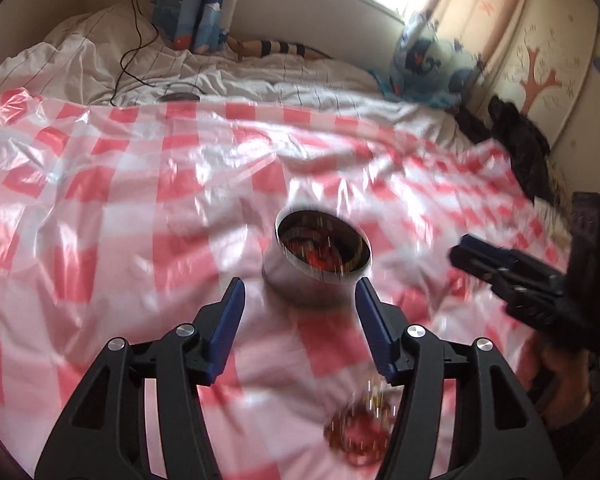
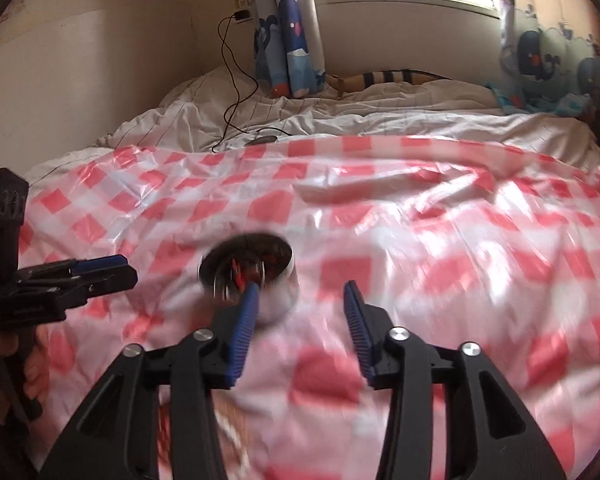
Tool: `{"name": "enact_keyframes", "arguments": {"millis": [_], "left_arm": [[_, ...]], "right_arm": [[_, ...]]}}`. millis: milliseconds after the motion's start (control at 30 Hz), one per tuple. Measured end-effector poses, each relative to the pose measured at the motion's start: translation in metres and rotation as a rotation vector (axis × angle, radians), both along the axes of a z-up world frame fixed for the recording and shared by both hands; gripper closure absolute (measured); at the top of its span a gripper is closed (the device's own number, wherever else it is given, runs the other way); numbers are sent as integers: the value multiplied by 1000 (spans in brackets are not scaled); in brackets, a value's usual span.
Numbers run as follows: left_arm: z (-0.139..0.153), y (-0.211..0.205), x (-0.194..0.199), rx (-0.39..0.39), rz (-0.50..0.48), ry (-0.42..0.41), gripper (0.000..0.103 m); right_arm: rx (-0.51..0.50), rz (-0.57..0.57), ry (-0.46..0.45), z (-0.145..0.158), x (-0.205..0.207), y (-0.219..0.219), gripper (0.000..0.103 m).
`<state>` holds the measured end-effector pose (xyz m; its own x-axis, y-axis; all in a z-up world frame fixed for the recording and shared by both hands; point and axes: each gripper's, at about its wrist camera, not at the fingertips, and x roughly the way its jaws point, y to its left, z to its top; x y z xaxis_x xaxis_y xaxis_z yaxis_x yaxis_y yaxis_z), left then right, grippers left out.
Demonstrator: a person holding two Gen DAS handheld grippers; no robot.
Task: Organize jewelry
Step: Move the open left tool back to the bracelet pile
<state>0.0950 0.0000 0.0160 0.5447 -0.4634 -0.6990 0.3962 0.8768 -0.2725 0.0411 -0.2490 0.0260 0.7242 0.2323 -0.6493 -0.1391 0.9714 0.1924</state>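
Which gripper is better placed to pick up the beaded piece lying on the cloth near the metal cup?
Probably left. The beaded piece lies just beneath the left gripper, whose jaws are open. The right gripper, also open, sits beside the metal cup.

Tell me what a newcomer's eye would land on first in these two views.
First, the red-and-white checked plastic sheet spread over the bed, filling both views. Next, the round metal tin standing on it mid-frame, open, with blurred red pieces inside. The left gripper is open just short of the tin, and a blurred reddish piece of jewelry lies on the sheet beneath its right finger; the right gripper is open too.
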Motion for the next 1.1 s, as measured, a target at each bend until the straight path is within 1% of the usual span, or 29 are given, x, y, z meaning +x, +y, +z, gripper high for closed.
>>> {"name": "enact_keyframes", "arguments": {"millis": [67, 133, 167, 233, 300, 367, 433, 500, 633, 700, 767, 833, 900, 967, 1000, 1033, 1100], "left_arm": [[-10, -2, -25, 48, -25, 13, 44], [-20, -5, -45, 98, -31, 33, 43], [-24, -8, -52, 119, -35, 40, 43], [-27, -14, -60, 132, -66, 37, 43], [-29, -17, -66, 161, -69, 32, 42], [-32, -17, -71, 176, -90, 26, 41], [-38, -14, -74, 208, -88, 30, 41], [-42, -11, -72, 211, -93, 42, 41], [-40, -7, -70, 209, -89, 32, 41], [-39, -9, -70, 204, -91, 27, 41], [-40, -13, -70, 214, -99, 21, 40], [-42, -18, -71, 232, -107, 15, 39], [-45, -22, -71, 241, -110, 18, 39], [-47, -27, -70, 252, -119, 13, 39], [-48, -30, -69, 259, -120, 7, 39], [-49, -31, -68, 266, -119, 3, 38], [-52, -36, -65, 276, -115, 3, 38]], "right_arm": [[9, 13, 17, -15, -38, -6, 55], [18, -4, 70, -22, -54, -8, 55], [49, -1, 69, -21, -57, -9, 55], [116, 16, 54, -17, -56, -8, 54], [139, 28, 60, -18, -52, -4, 52], [118, 45, 91, -23, -48, 5, 51], [76, 53, 127, -31, -44, 13, 51], [85, 62, 148, -37, -43, 13, 51], [79, 72, 162, -44, -37, 18, 51], [53, 79, 165, -48, -35, 23, 51], [-17, 87, 167, -52, -33, 33, 51], [-96, 89, 165, -56, -31, 42, 49], [-127, 105, 166, -60, -29, 50, 48], [-177, 96, 178, -66, -27, 55, 47], [-189, 93, 184, -69, -26, 56, 44], [-198, 87, 187, -70, -25, 56, 39], [-215, 74, 185, -70, -25, 55, 36]]}}
